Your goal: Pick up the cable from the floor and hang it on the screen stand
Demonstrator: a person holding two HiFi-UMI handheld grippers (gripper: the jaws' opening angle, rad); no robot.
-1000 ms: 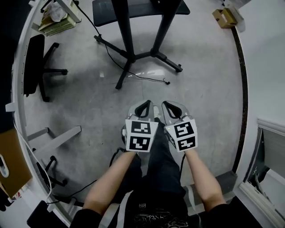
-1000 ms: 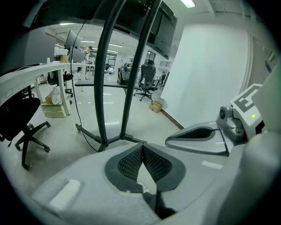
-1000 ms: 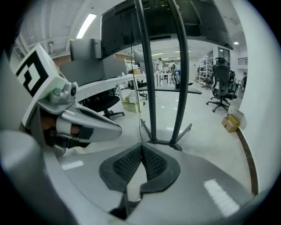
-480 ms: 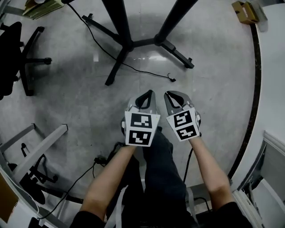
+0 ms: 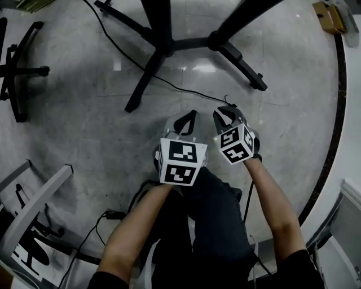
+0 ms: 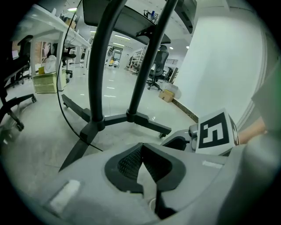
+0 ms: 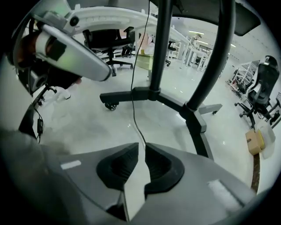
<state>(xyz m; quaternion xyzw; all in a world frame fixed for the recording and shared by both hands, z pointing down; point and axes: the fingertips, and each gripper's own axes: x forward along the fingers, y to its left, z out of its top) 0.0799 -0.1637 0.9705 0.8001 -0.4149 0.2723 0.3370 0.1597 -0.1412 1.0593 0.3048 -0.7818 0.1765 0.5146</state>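
A thin black cable point(image 5: 169, 83) trails over the grey floor from the far left, past the black screen stand's legs point(image 5: 163, 45), and ends just ahead of my right gripper point(image 5: 224, 108). In the right gripper view the cable point(image 7: 133, 110) runs straight down to the narrow gap at the gripper's tips point(image 7: 142, 145). Those jaws have just been opening and nothing is pressed between them. My left gripper point(image 5: 192, 113) hangs beside it, shut and empty, tips meeting point(image 6: 141, 146). The stand's base point(image 6: 96, 118) and the cable point(image 6: 59, 110) lie ahead of it.
An office chair base point(image 5: 17, 68) stands at the far left and a cardboard box point(image 5: 330, 17) at the far right by the dark skirting point(image 5: 333, 141). A grey metal frame point(image 5: 34, 197) and another cable point(image 5: 113, 214) lie near the person's legs.
Both grippers have sunk toward the floor and the stand's legs now loom larger. The right gripper has rolled, reached the cable's end, and its jaws have parted. The left stays shut.
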